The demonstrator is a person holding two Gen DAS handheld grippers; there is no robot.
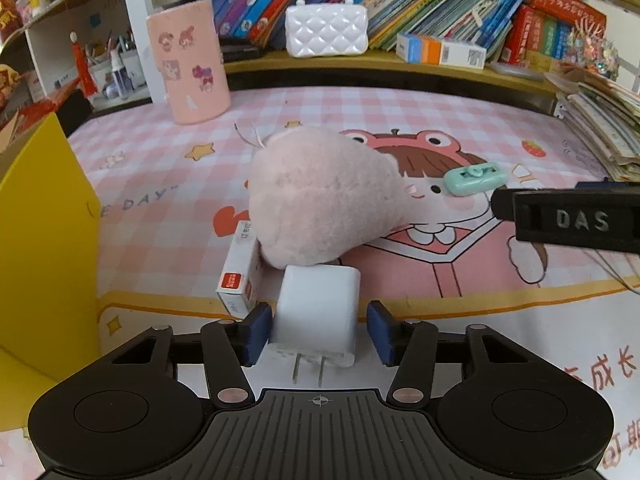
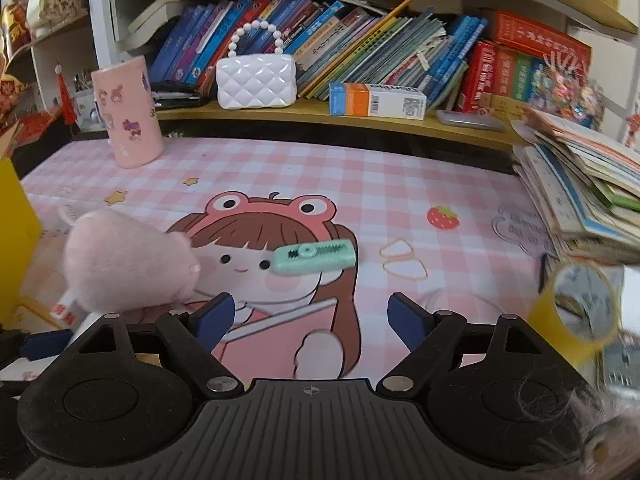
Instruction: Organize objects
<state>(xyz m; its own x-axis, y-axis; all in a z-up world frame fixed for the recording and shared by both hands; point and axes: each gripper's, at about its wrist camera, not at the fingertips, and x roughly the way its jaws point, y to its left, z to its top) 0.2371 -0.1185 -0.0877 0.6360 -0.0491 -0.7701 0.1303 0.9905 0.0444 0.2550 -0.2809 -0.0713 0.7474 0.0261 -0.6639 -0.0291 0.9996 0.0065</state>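
My left gripper (image 1: 319,330) is open around a white wall charger (image 1: 316,312) lying on the mat with its prongs toward the camera; the left pad touches it and the right pad stands slightly apart. A pink plush toy (image 1: 320,196) lies just beyond it, with a small white-and-red box (image 1: 242,270) on its left. A mint green correction tape (image 2: 314,258) lies on the pink cartoon mat (image 2: 360,184), ahead of my open, empty right gripper (image 2: 312,320). The plush (image 2: 128,264) shows at the left of the right wrist view. The right gripper's body appears at the right edge of the left wrist view (image 1: 572,220).
A yellow box (image 1: 44,240) stands at the left. A pink sticker-covered cylinder (image 1: 188,64) stands at the back left. A shelf holds books, a white quilted purse (image 1: 326,32) and a carton (image 2: 376,100). Stacked booklets (image 2: 580,192) and a yellow tape roll (image 2: 576,312) are on the right. Rubber bands (image 2: 402,260) lie on the mat.
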